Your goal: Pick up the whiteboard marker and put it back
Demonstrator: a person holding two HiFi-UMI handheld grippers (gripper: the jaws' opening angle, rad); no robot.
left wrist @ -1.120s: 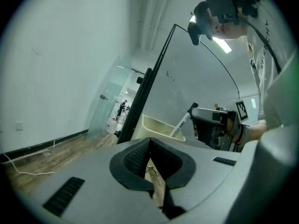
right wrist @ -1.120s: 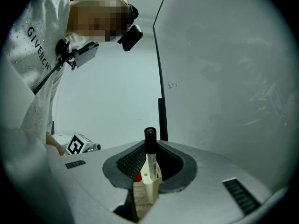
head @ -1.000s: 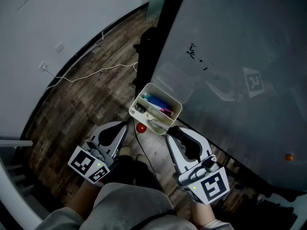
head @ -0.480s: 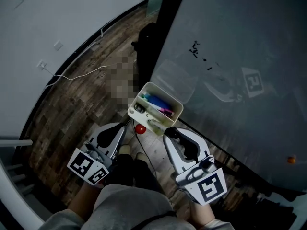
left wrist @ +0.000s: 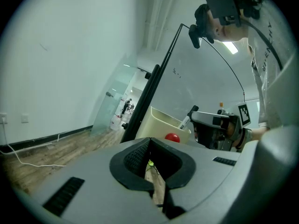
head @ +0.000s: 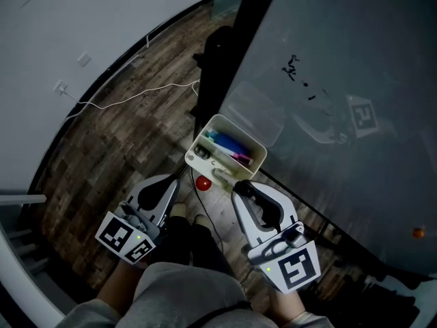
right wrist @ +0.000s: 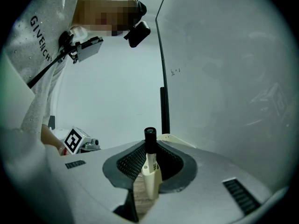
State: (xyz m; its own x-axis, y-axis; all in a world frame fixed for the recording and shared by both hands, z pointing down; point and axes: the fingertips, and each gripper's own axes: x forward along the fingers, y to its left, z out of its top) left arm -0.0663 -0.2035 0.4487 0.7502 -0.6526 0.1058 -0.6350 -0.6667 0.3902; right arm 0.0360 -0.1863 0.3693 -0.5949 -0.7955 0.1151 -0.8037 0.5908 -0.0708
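Note:
My right gripper (head: 239, 187) is shut on a white whiteboard marker (right wrist: 150, 171) with a black cap, held upright between the jaws. From the left gripper view the marker (left wrist: 186, 121) points its cap at the cream tray (left wrist: 156, 120). That tray (head: 235, 130) hangs at the lower edge of the grey whiteboard (head: 341, 80) and holds blue and pink markers (head: 229, 147). My left gripper (head: 176, 184) sits just left of the tray, jaws together with nothing between them. A red round thing (head: 203, 182) lies below the tray's near rim.
A black stand post (head: 218, 60) runs along the whiteboard's left side. A white cable (head: 136, 96) trails over the wooden floor to a wall socket. The person's knees and feet fill the bottom of the head view.
The head view has shifted a little, so the tray and board sit slightly further right. Both grippers have barely moved, and the right one still has the marker.

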